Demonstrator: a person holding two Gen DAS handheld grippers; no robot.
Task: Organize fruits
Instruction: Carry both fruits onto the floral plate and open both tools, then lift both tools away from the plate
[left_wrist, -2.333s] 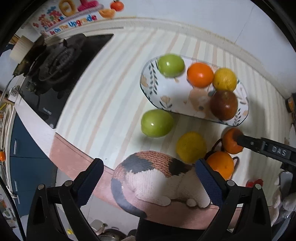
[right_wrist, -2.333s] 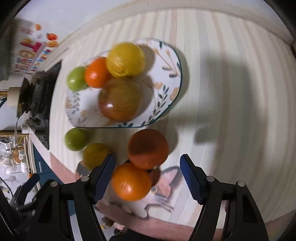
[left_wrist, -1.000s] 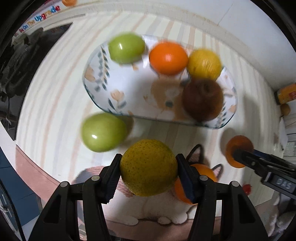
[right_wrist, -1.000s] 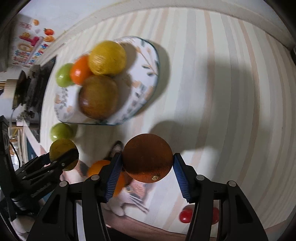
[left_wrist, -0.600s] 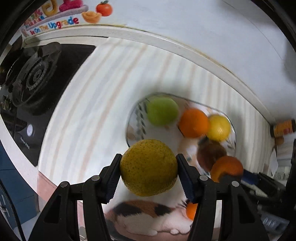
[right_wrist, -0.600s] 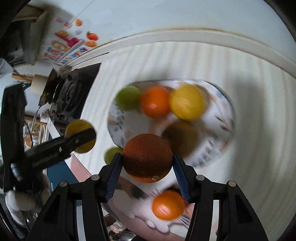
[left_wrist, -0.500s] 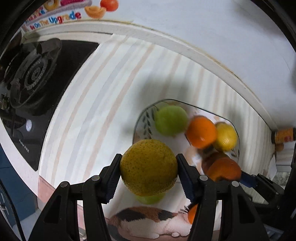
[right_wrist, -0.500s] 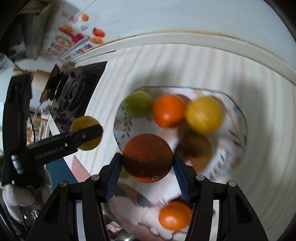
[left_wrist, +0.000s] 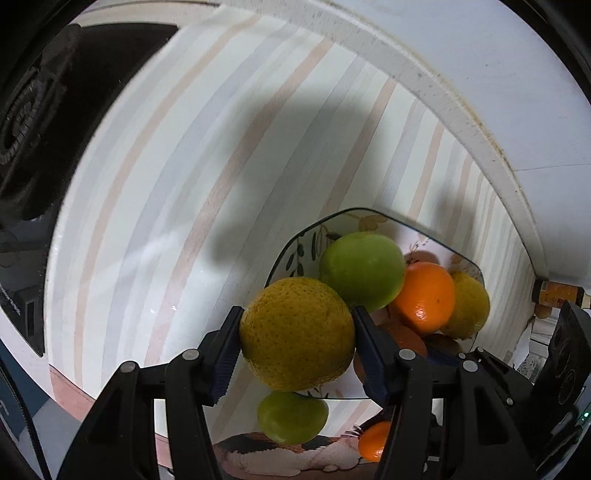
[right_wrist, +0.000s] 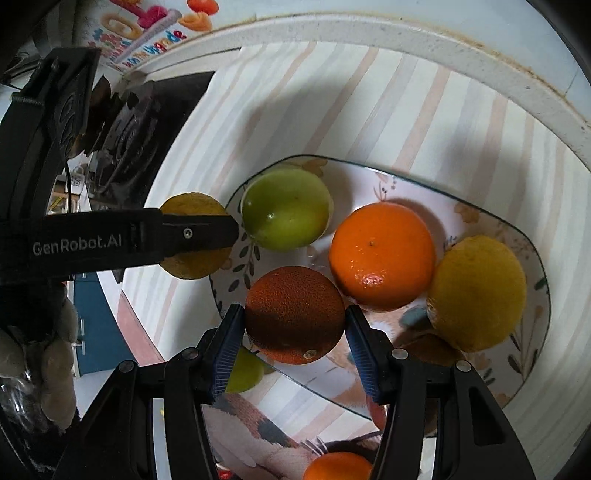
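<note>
My left gripper (left_wrist: 297, 345) is shut on a yellow-green citrus (left_wrist: 297, 332), held in the air over the near-left rim of the floral plate (left_wrist: 295, 245). My right gripper (right_wrist: 294, 336) is shut on a dark orange (right_wrist: 294, 314), above the plate's (right_wrist: 498, 221) near side. On the plate lie a green apple (right_wrist: 286, 208), a bright orange (right_wrist: 382, 254), a yellow lemon (right_wrist: 476, 293) and a brown fruit (right_wrist: 430, 349), mostly hidden. The left gripper (right_wrist: 192, 236) with its citrus shows at the left of the right wrist view.
A second green apple (left_wrist: 291, 417) and a small orange (left_wrist: 373, 441) lie on the striped counter beside a cat-shaped mat (left_wrist: 277, 454). A black stove (right_wrist: 136, 125) stands at the left. A raised white ledge (left_wrist: 443, 96) borders the counter's far side.
Both grippers picked their fruits off the counter, then carried them up and across toward the plate. Over the last half second the plate and its fruits have drawn nearer in both views.
</note>
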